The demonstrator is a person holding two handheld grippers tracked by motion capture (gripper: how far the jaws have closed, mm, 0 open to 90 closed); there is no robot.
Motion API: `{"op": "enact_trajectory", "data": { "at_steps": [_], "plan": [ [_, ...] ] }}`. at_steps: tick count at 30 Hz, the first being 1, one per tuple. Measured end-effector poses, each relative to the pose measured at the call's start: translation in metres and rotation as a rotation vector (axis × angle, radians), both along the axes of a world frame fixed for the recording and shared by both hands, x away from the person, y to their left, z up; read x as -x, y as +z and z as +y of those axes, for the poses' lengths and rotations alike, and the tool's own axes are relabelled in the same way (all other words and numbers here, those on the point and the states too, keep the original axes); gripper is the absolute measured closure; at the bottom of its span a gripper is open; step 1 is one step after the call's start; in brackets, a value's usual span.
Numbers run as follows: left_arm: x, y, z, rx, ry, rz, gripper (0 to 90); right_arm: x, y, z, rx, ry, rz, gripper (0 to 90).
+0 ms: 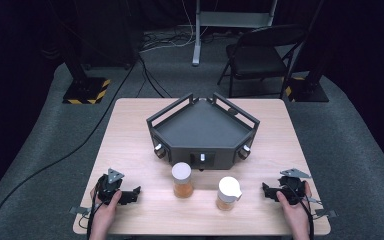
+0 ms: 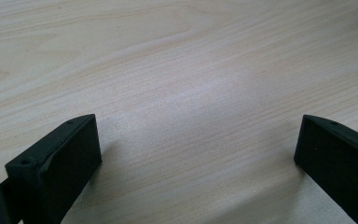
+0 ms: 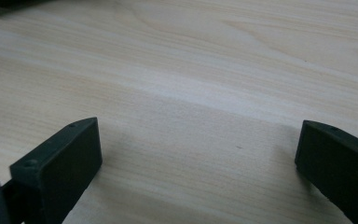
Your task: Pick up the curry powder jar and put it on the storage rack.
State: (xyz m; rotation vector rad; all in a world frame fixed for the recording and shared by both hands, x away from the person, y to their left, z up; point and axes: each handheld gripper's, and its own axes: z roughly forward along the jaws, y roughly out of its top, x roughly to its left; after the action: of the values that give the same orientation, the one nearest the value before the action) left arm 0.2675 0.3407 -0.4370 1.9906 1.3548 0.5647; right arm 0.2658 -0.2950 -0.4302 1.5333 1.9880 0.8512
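Between tools: two lidded jars [image 1: 182, 180], orange contents.

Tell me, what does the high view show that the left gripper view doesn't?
High view: two lidded jars, the left jar and the right jar, standing on the table in front of a dark angular tray, with a hand on each set of tongs, the left tongs and the right tongs, plus a folding chair beyond. Left gripper view: a close look between the left tongs' own two black jaws, standing wide apart with nothing between them. Both share the pale wooden table.
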Motion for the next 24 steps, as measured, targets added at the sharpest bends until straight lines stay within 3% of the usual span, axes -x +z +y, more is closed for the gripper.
{"op": "enact_trajectory", "data": {
  "at_steps": [24],
  "plan": [
    [-0.0001, 0.0001, 0.0002, 0.0, -0.002, 0.001, 0.0, 0.0091, -0.0006, 0.0024, 0.001, -0.015, -0.002, 0.0]
  ]
}}
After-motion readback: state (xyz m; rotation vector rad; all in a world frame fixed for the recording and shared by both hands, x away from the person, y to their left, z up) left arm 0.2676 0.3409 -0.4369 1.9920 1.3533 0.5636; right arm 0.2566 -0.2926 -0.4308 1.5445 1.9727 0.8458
